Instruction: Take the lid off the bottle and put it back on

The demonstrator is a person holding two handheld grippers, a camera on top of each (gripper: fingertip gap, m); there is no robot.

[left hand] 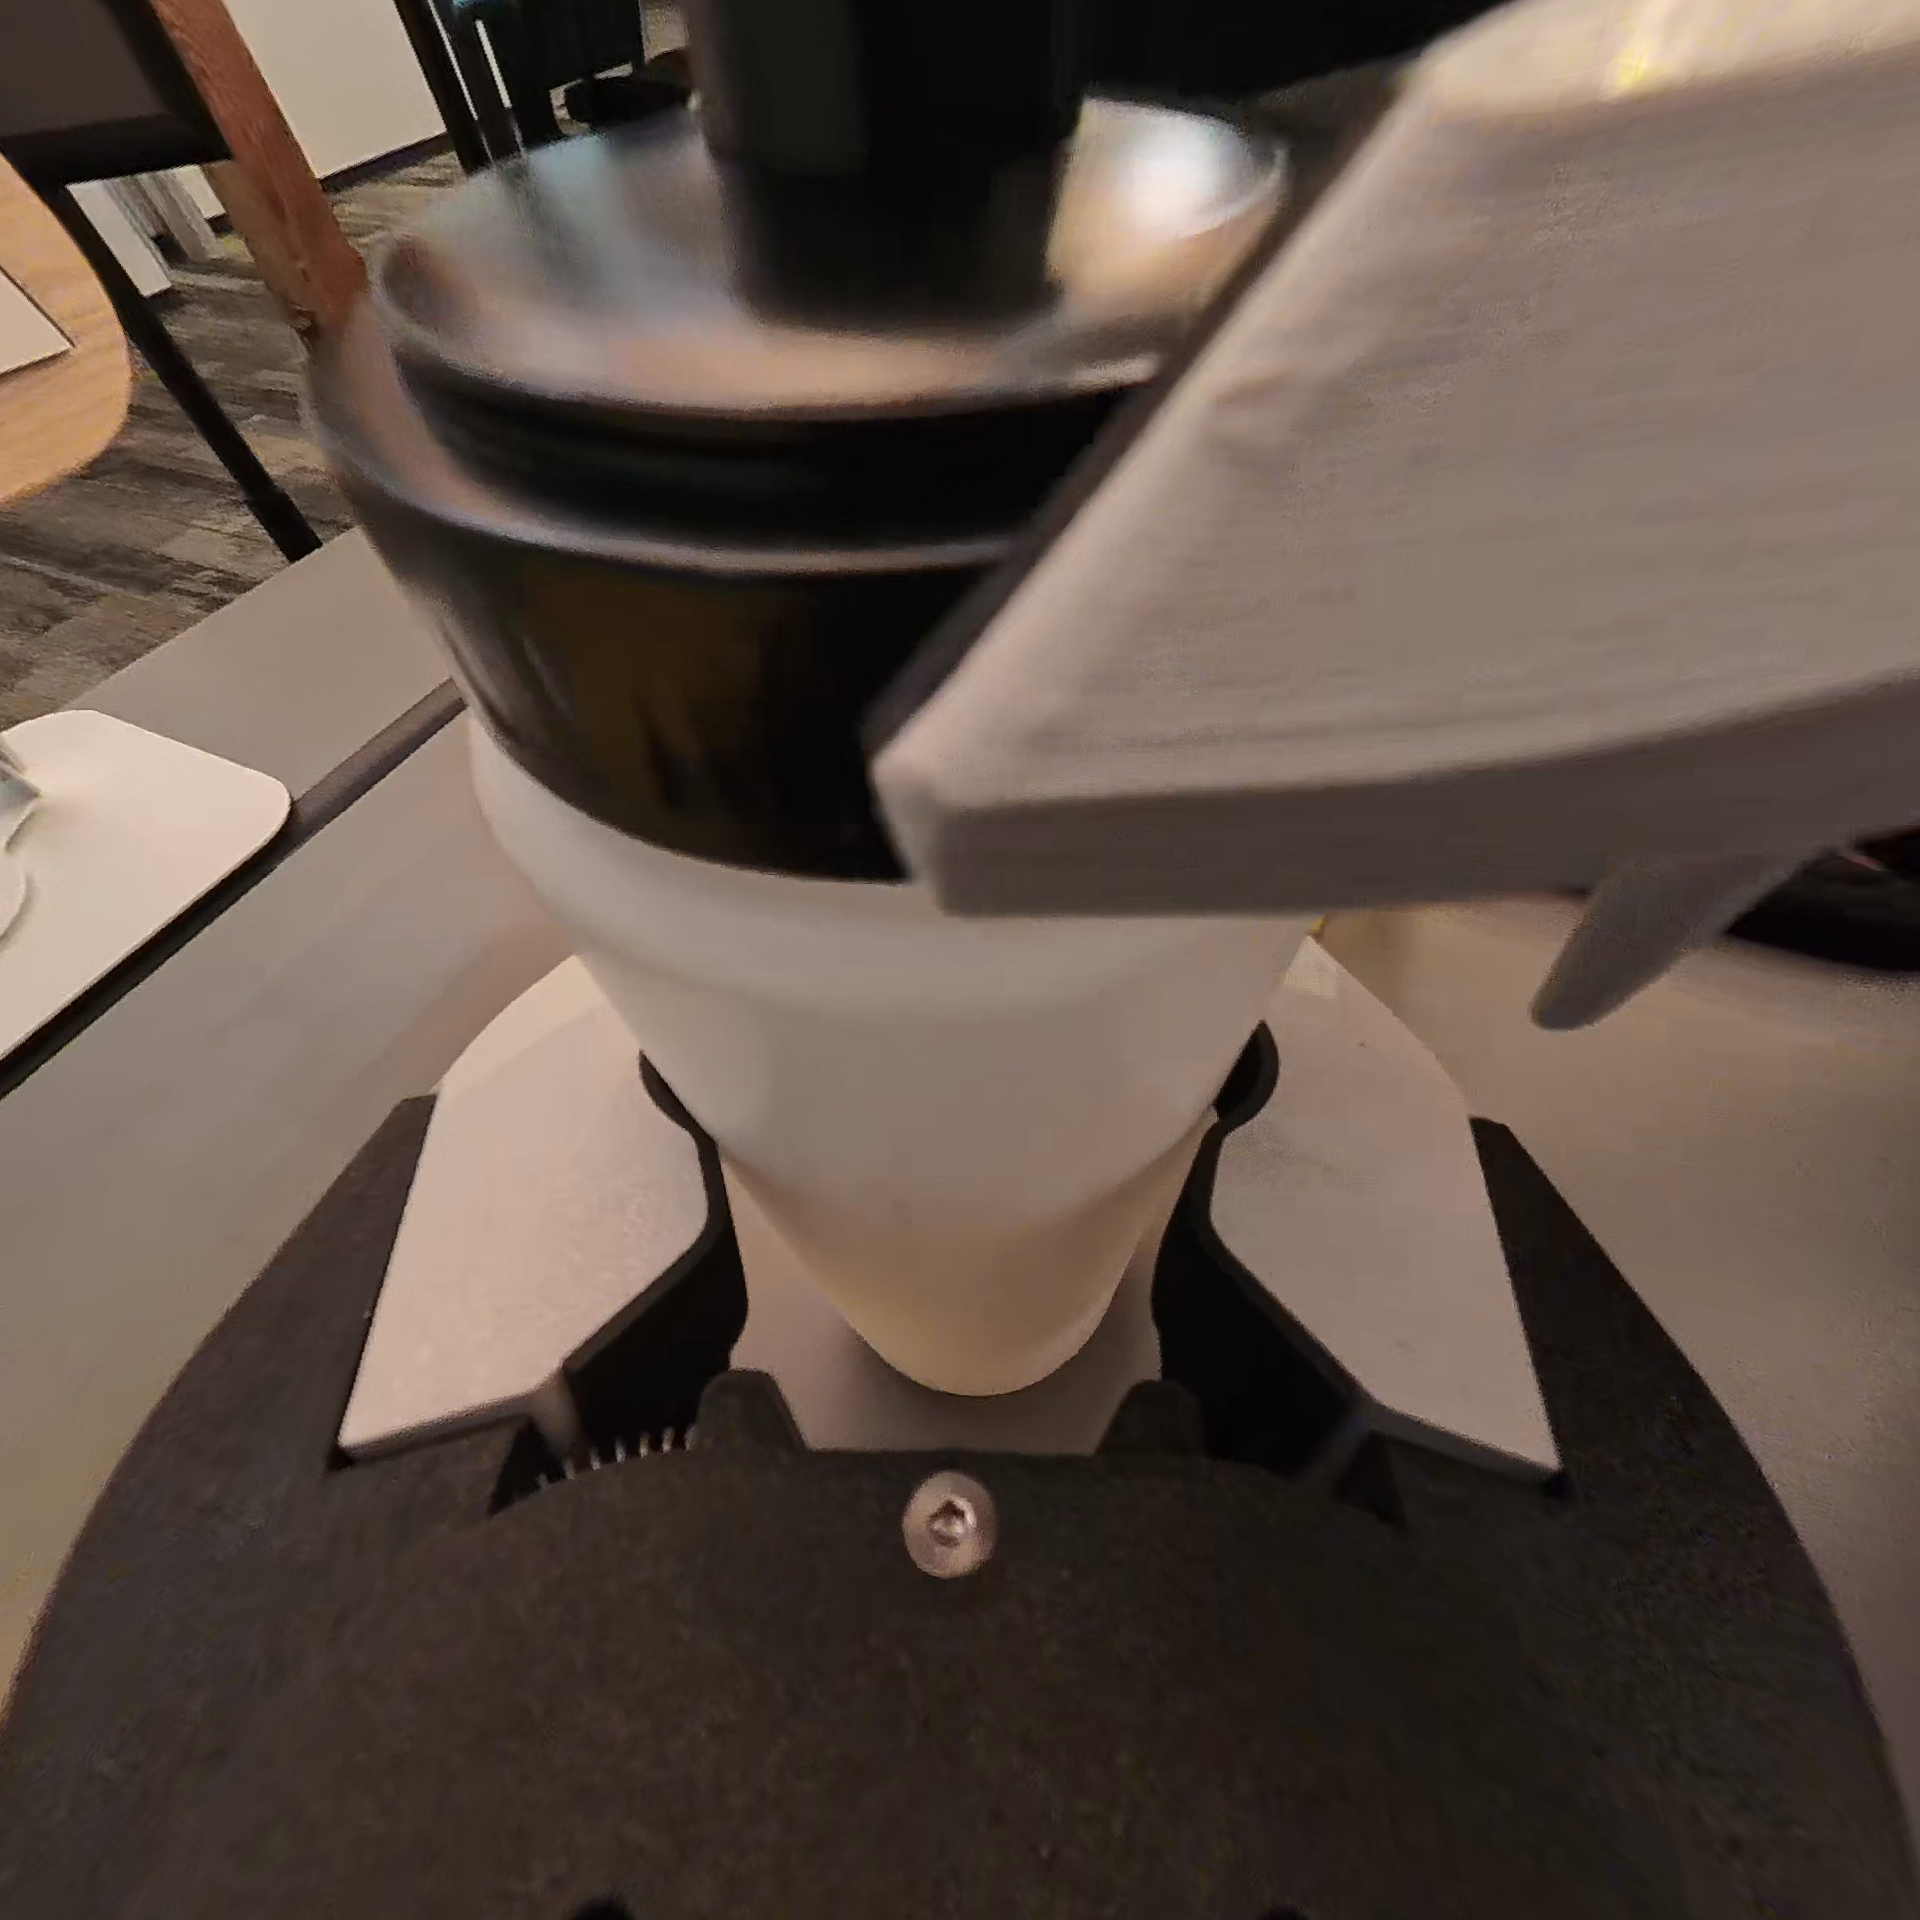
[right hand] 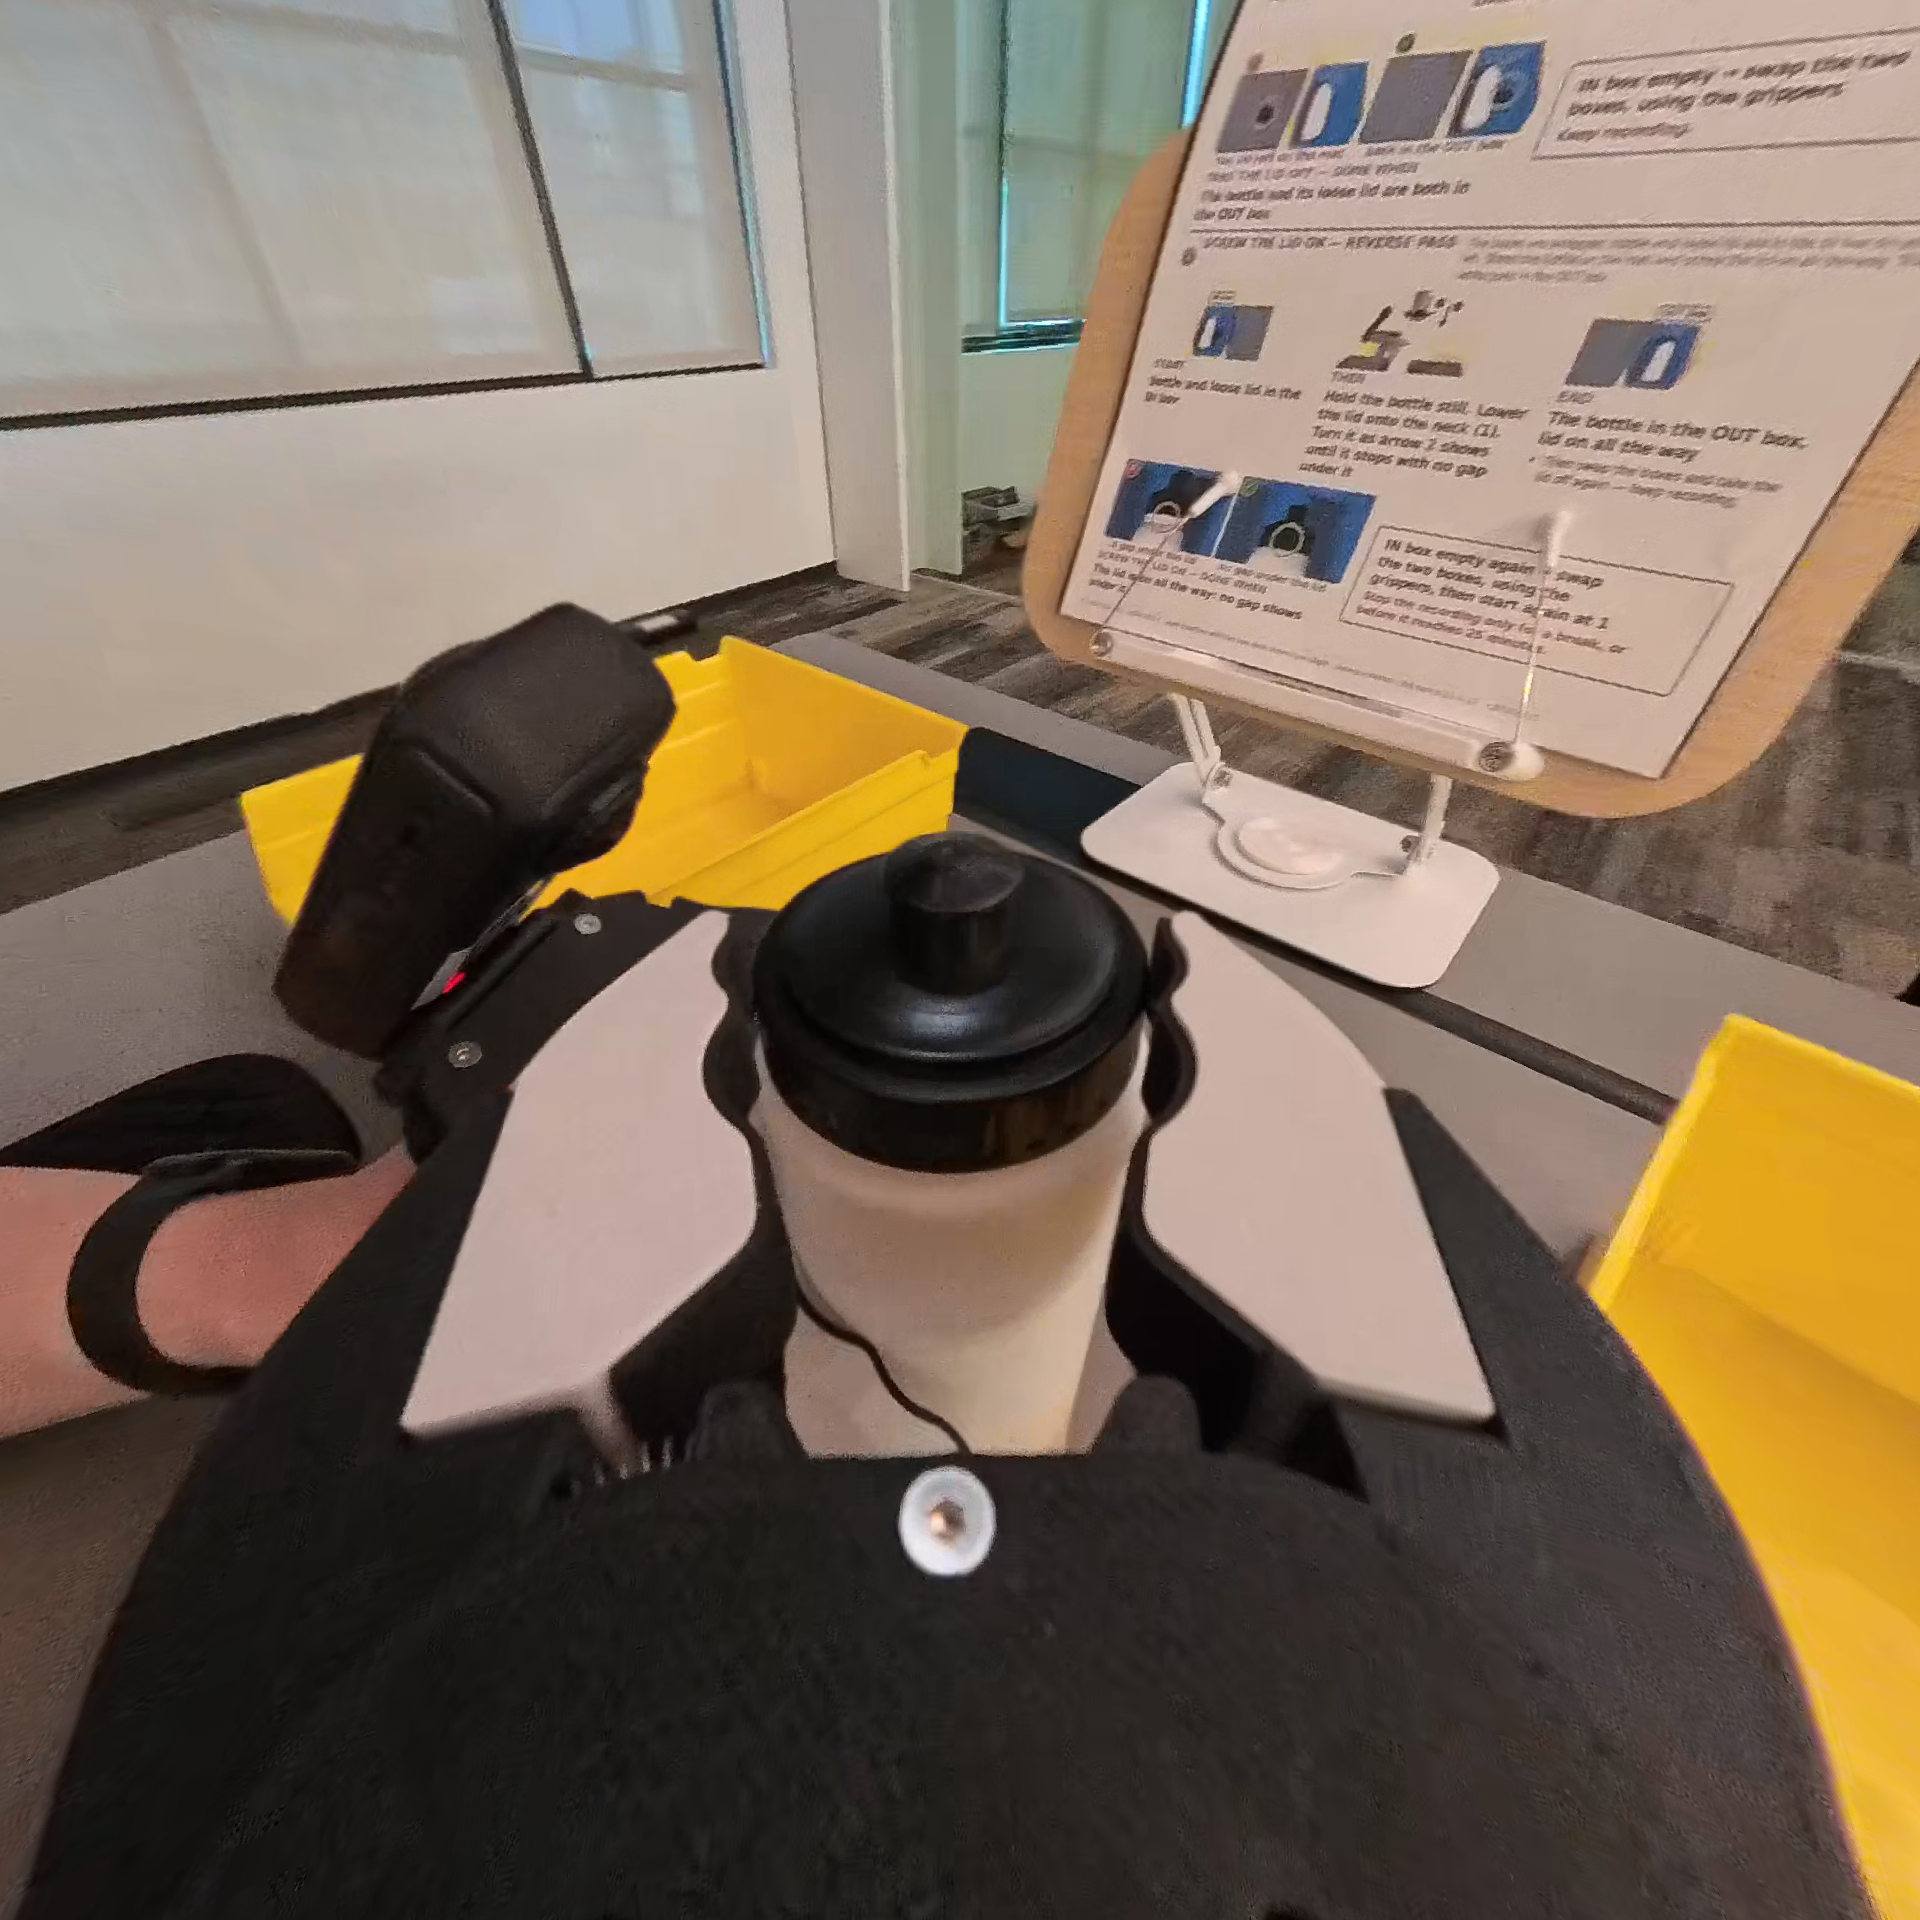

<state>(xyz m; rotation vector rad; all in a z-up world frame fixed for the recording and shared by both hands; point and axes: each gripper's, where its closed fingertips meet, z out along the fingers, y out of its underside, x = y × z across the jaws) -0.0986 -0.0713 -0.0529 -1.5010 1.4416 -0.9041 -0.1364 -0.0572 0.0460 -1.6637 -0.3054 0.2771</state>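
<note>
The white bottle (right hand: 956, 1247) stood upright on the grey table (left hand: 208, 1039), between two yellow bins (right hand: 810, 769), with its black lid (right hand: 945, 1039) on top. The left gripper (left hand: 951, 1049) was clamped on the lower body, both pads pressed to the plastic. The right gripper (right hand: 945, 935) was closed about the lid, one finger on each side of the rim.

From where I stood the bottle looked like a light, squeezy sports type, matte and slightly translucent, so I judged the body would give under a hard pinch and might twist in the jaws. The lid seemed stiffer, glossy and smooth at its skirt (so probably slippery), and round, so the pads met it only along narrow lines.

The skirt looked the right place to hold, rather than the narrow spout above it, and low on the body the best place for steadying. The lid was blurred in the left wrist view, and I couldn't tell how far it was threaded on.
</note>
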